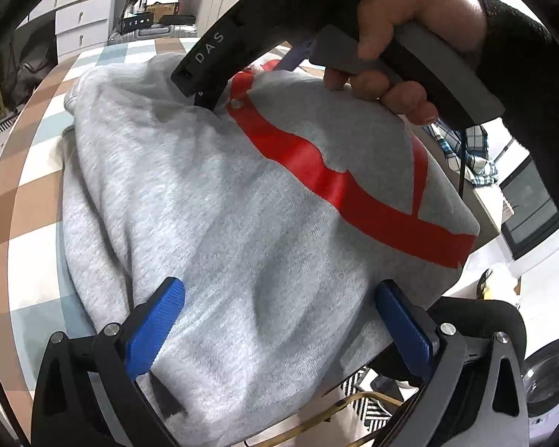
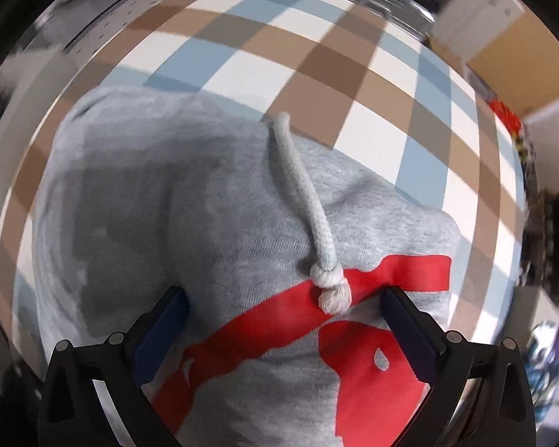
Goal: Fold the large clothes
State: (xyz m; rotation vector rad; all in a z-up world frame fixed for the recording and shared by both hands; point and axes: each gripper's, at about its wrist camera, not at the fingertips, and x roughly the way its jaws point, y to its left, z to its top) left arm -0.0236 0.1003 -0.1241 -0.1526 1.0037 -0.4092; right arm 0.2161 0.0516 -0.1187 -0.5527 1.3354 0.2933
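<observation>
Left tool (image 1: 279, 320) spread wide, blue fingers (image 1: 156, 326) far apart over the near part of a grey hooded sweatshirt (image 1: 212, 201), fabric bulging up between them; whether the pads touch the cloth cannot be told. Nothing pinched. Sweatshirt bunched and partly folded, lying ahead of the left tool on a table covered by a checked cloth (image 1: 29, 201) of brown, white and pale blue squares. Red printed band (image 1: 328, 175) slanting across the grey fabric, ahead and right of the left tool. Beyond that, at the far side of the garment, the right tool seen from outside, gripped by a bare hand (image 1: 398, 48) with a dark sleeve (image 1: 521, 85) behind it, its tip down near the sweatshirt's red print.

Right tool (image 2: 285, 305) likewise spread, dark blue fingers (image 2: 160, 331) wide apart above the sweatshirt (image 2: 160, 201), gripping nothing. Between those fingers, a knotted grey drawstring (image 2: 305, 201) running away from the tool, its frayed knot lying on the red print (image 2: 264, 327). Checked cloth (image 2: 316, 48) stretching beyond the garment. View blurred at the edges.

Left of the left tool, far off, white drawers (image 1: 82, 26); to its right, a plaid fabric (image 1: 469, 152) off the table.
</observation>
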